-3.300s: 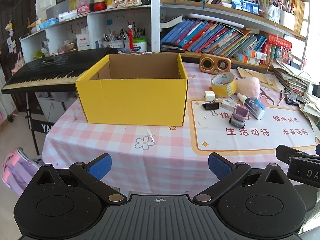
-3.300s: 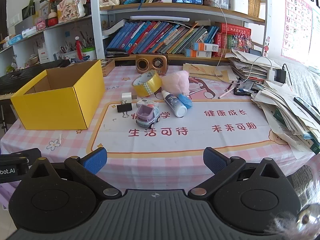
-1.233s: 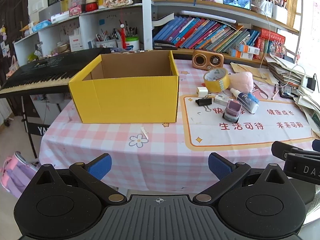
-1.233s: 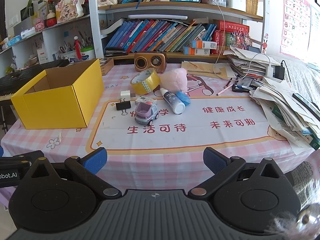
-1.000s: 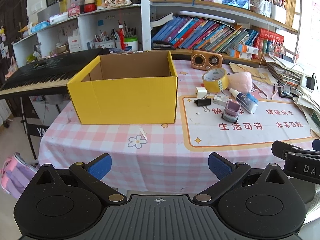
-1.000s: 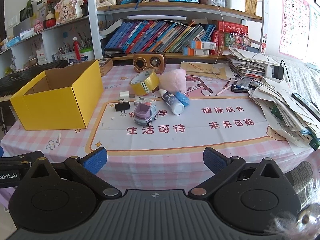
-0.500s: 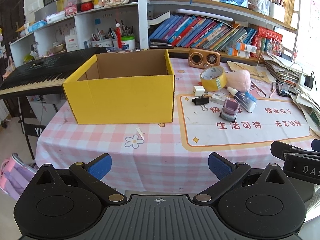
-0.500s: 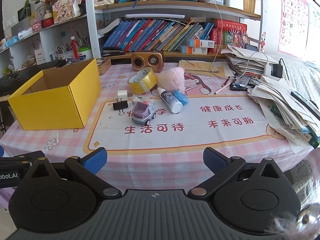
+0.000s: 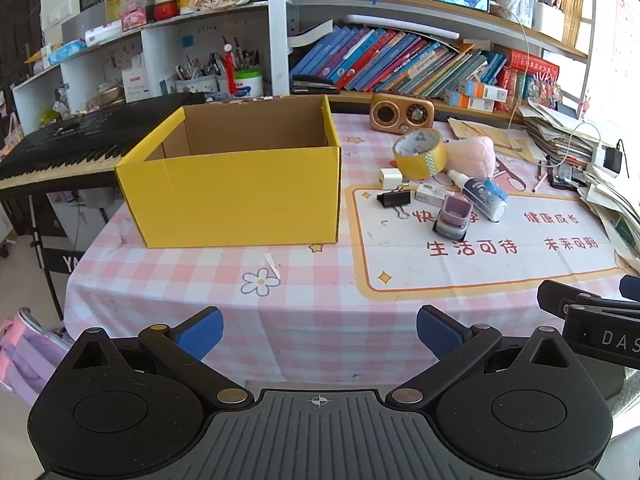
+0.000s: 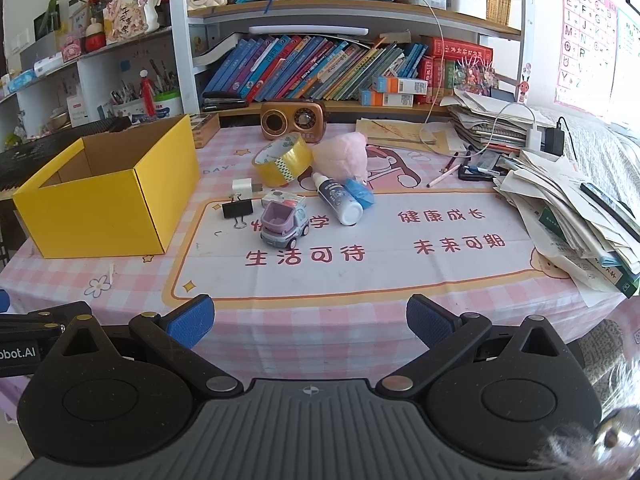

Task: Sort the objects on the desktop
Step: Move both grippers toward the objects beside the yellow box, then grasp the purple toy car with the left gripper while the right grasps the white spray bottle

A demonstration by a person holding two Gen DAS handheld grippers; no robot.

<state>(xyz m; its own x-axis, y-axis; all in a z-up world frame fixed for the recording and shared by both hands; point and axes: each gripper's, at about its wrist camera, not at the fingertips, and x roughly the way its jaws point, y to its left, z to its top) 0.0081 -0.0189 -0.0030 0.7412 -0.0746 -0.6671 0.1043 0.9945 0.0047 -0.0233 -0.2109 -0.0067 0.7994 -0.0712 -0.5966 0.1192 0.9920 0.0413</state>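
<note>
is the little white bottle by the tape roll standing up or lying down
Lying down. The white bottle rests on its side on the mat, nozzle pointing back toward the pink plush, in front of the tape roll.

Yellow box, pink-checked tablecloth, blue-padded fingers.

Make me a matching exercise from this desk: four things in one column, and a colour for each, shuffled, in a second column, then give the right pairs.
Things:
1. cardboard box
2. plush toy
3. binder clip
4. retro radio

Colours:
A. black
B. copper brown
C. yellow
D. pink

Pairs: 1-C, 2-D, 3-A, 4-B
</note>
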